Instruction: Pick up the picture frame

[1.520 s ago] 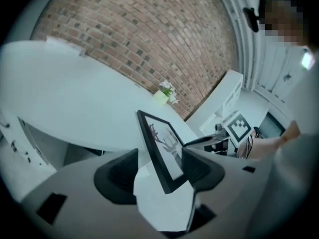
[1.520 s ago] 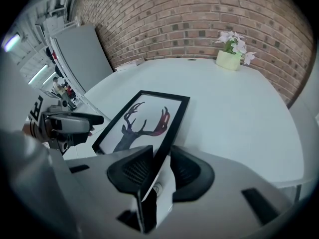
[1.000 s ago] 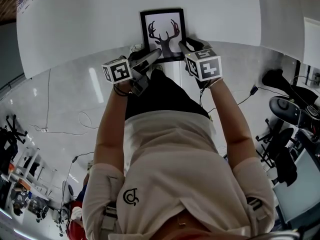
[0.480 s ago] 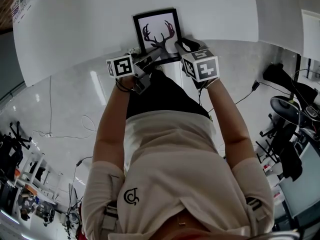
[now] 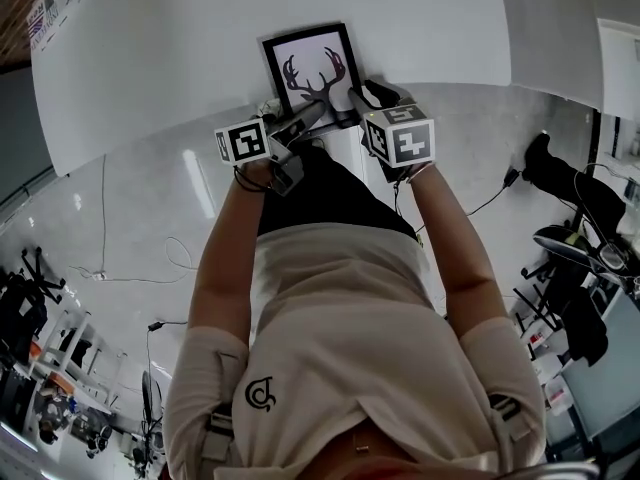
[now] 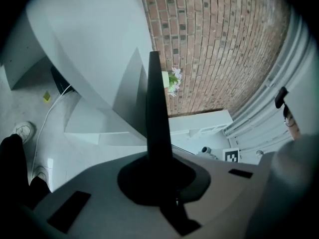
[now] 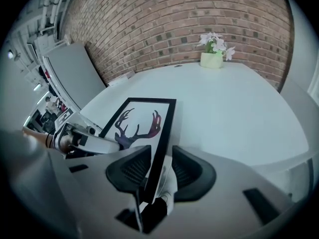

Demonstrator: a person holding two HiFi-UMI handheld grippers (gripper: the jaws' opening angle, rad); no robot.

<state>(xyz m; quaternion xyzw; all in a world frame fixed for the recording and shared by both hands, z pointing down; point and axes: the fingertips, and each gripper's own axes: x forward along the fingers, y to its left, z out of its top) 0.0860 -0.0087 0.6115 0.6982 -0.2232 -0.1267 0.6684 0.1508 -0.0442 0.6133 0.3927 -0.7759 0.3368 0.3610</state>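
Note:
The picture frame (image 5: 310,68), black-edged with a dark antler print, lies near the front edge of the white table (image 5: 180,38). My left gripper (image 5: 318,112) reaches in from the left along the frame's near edge. In the left gripper view the frame (image 6: 153,103) stands edge-on as a thin dark blade, with the left gripper (image 6: 157,176) shut on it. My right gripper (image 7: 158,167) straddles the frame's (image 7: 144,121) right near edge. Its jaws are opening and the pads stand a little off the frame.
A potted plant (image 7: 213,54) stands at the table's far side before a brick wall (image 7: 174,19). A second white table (image 5: 560,28) is at the right. Office chairs (image 5: 585,233) and cables (image 5: 175,258) are on the floor.
The frame has shifted left and turned slightly on the table. My left gripper has moved in along its near edge. The right gripper has stayed at the frame's right near corner.

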